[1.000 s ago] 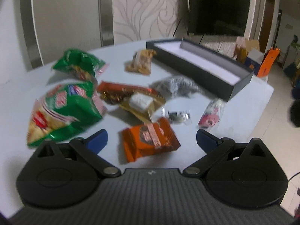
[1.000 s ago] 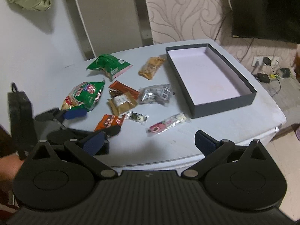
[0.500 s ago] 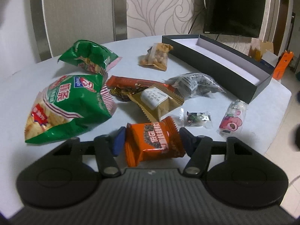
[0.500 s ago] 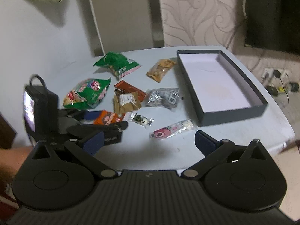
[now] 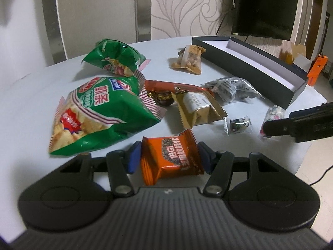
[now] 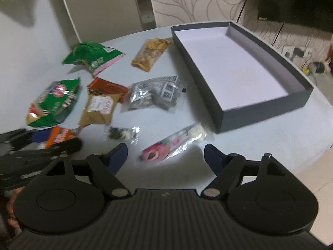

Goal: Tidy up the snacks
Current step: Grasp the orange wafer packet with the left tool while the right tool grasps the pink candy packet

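Left gripper, angled downward, blue pads pressed against both sides of an orange packet. Right gripper, angled downward, jaws closing, pads clear of any object, nothing gripped.

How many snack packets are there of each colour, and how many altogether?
Green bags: 2
Orange packet: 1
Red wrapper: 1
Gold-brown packets: 2
Silver-grey bag: 1
Small clear candy: 1
Pink-and-clear packet: 1
Total: 9
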A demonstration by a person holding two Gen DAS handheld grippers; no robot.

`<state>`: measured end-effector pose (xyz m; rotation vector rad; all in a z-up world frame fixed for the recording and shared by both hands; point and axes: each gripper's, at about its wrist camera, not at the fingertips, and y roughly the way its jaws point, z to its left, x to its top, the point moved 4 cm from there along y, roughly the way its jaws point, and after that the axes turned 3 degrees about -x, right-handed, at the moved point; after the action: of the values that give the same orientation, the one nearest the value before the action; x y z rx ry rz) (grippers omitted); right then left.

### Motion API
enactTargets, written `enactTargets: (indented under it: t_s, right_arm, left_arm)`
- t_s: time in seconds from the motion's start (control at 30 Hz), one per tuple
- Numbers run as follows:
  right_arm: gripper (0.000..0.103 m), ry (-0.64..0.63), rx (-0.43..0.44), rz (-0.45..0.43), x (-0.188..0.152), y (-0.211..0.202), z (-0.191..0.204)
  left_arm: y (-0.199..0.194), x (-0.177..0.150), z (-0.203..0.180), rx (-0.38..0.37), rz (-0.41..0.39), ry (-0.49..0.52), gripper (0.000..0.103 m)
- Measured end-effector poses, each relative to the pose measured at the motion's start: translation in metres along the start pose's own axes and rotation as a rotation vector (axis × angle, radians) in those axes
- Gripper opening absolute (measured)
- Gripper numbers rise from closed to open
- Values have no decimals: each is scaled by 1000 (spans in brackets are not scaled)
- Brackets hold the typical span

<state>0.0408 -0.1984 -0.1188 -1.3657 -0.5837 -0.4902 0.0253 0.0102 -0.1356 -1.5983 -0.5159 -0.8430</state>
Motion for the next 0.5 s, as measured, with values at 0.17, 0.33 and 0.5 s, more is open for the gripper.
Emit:
enactTargets:
  t_s: [0.17,0.33,0.5]
  right_arm:
    - [88,-33,-46,8,0,15,5]
    - [89,-111,-80,-6,-5,17,11]
    - [55,-136,-67,-22,1,14,8]
  left_arm:
    - [2,2,3,-7,-2,8,62]
    - [6,5,5,-12,-4,11,63]
    - [8,5,4,-11,-7,16,63]
